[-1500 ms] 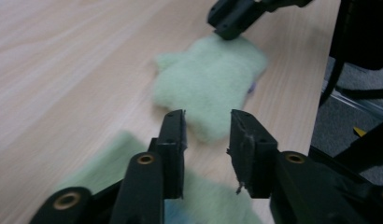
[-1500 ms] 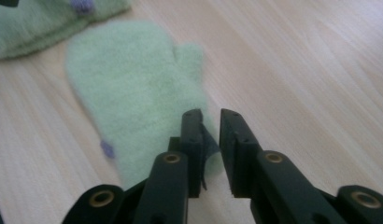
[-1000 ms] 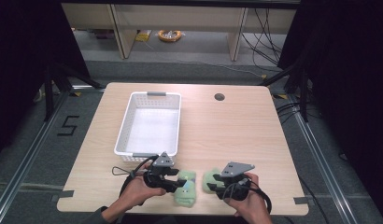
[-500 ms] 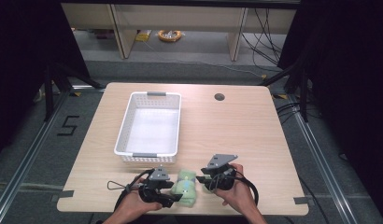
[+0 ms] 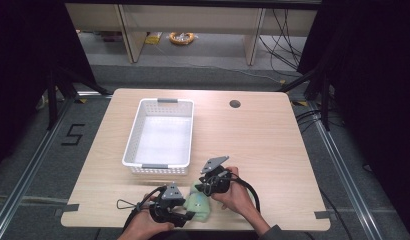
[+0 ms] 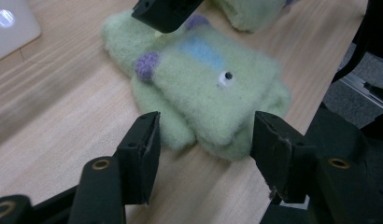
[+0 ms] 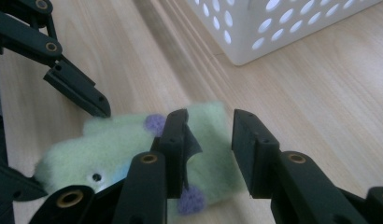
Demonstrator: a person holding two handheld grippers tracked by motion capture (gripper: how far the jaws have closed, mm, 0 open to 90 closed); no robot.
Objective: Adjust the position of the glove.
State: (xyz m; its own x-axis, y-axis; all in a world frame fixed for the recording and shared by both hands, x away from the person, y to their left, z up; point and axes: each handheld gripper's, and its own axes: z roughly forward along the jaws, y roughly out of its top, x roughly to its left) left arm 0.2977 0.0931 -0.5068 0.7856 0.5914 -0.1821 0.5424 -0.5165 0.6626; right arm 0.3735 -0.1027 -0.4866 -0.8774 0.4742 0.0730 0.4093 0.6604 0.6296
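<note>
A pale green fuzzy plush piece (image 5: 199,206) with purple dots, a blue patch and a small eye lies near the table's front edge, layered on itself. My left gripper (image 5: 189,216) straddles its near end (image 6: 203,93); its jaws have just been opening and stand open, with the plush (image 6: 213,126) between them. My right gripper (image 5: 201,189) comes from the other side. Its jaws have just been closing over the far corner of the plush (image 7: 206,135), and the pads do not press it. The left gripper's fingertip (image 7: 89,98) shows in the right gripper view.
A white perforated basket (image 5: 158,101) stands empty behind the grippers, its wall (image 7: 273,28) close to the right gripper. More green plush (image 6: 250,11) lies past the piece. The table's front edge is just below both hands. A cable hole (image 5: 235,104) sits far back.
The right gripper has moved left to the plush and the left gripper toward the front edge. The two green lumps, apart before, now lie together as one pile.
</note>
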